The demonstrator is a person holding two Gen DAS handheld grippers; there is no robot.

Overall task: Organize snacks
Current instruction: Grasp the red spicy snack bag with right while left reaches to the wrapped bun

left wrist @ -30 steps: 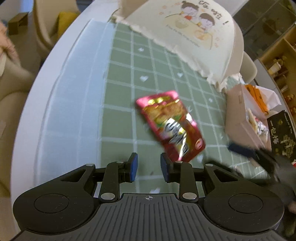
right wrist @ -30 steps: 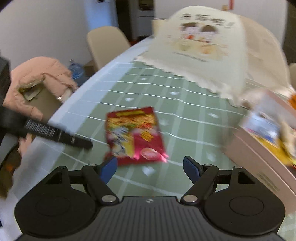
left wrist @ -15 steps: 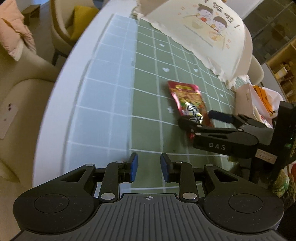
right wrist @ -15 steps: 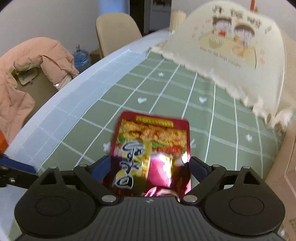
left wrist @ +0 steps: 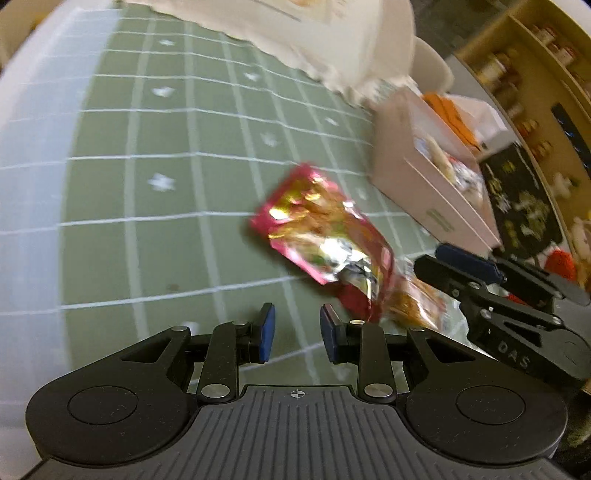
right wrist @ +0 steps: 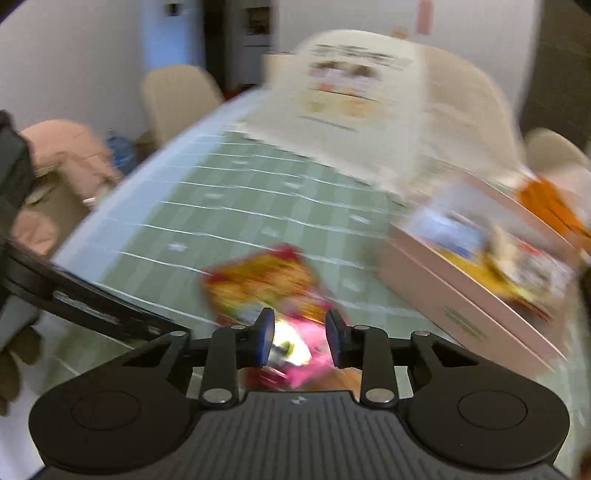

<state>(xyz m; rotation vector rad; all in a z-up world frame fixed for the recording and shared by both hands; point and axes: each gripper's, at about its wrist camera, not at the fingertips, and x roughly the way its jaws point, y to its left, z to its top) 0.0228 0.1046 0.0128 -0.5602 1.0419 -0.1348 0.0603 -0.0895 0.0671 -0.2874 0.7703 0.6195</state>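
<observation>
Snack packet (left wrist: 325,236) now lifted; shelf (left wrist: 535,85) left-view only.

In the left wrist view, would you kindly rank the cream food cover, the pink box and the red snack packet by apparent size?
1. cream food cover, though cut off by the frame.
2. pink box.
3. red snack packet, lifted nearer the camera, so possibly flattered.

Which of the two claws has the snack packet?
The right claw, closing on the crumpled red snack packet; the left claw has nothing between its pads.

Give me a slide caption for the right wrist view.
Right gripper closing on a red snack packet, pink box of snacks alongside on the green checked tablecloth.
</observation>
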